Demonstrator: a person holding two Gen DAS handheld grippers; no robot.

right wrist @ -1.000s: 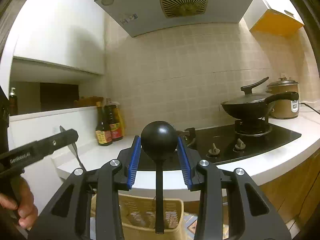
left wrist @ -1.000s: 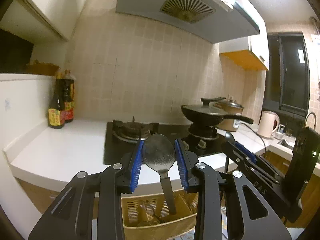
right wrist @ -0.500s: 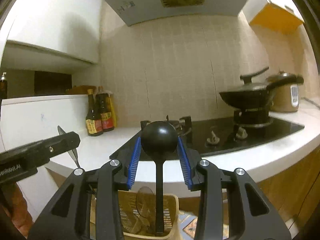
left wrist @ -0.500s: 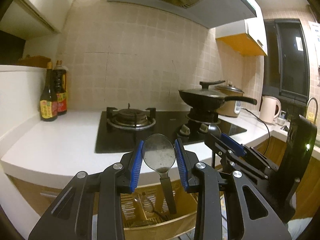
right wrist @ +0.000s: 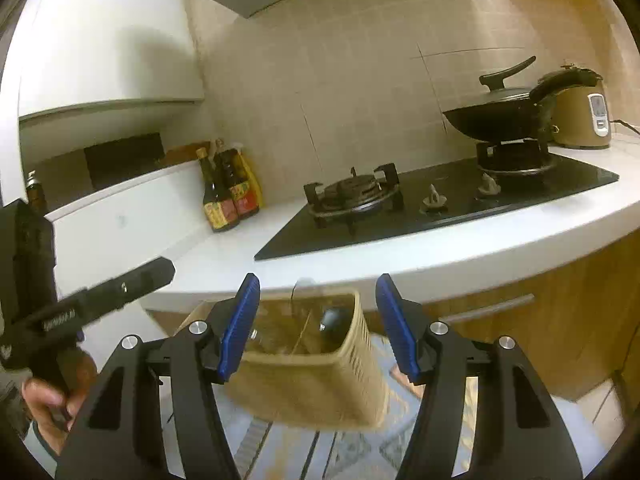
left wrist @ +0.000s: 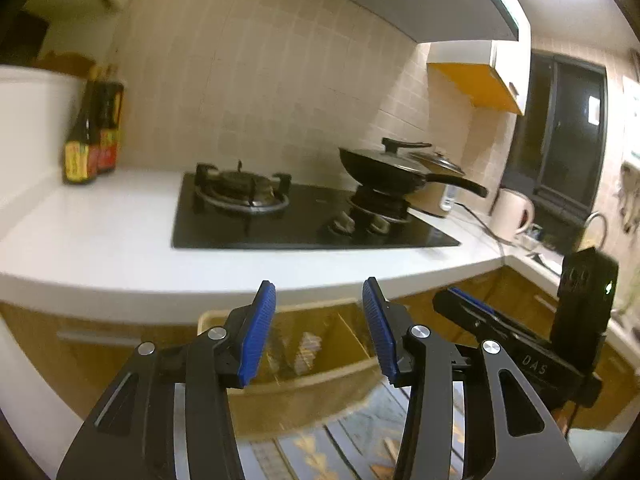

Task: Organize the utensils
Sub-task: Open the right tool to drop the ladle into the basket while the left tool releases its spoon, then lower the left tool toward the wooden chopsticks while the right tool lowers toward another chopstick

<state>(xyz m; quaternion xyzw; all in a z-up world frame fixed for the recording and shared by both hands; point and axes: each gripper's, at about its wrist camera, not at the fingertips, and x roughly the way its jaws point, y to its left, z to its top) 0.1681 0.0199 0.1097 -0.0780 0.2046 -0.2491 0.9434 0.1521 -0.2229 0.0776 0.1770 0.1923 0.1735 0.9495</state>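
Note:
A beige slotted utensil basket [right wrist: 320, 376] with inner dividers stands low in front of the counter; it also shows in the left wrist view [left wrist: 304, 364]. A black ladle head [right wrist: 336, 318] rests in its right compartment, and a metal utensil tip [right wrist: 300, 286] pokes up behind its rim. My right gripper [right wrist: 318, 320] is open and empty above the basket. My left gripper [left wrist: 320, 328] is open and empty above it too. The right gripper shows in the left wrist view [left wrist: 472, 312], and the left gripper's fingertips show in the right wrist view [right wrist: 152, 272].
A white counter [left wrist: 100, 240] holds a black gas hob [left wrist: 296, 216], a wok [left wrist: 392, 172], sauce bottles [left wrist: 90, 132], a rice cooker [right wrist: 580, 116] and a kettle [left wrist: 514, 214]. Wooden cabinet doors [right wrist: 540, 320] are below. A patterned mat [left wrist: 340, 452] covers the floor.
Both grippers opened and let go of their utensils: the metal spoon left the left jaws, the black ladle left the right jaws and now sits in the basket. Both views tilted downward.

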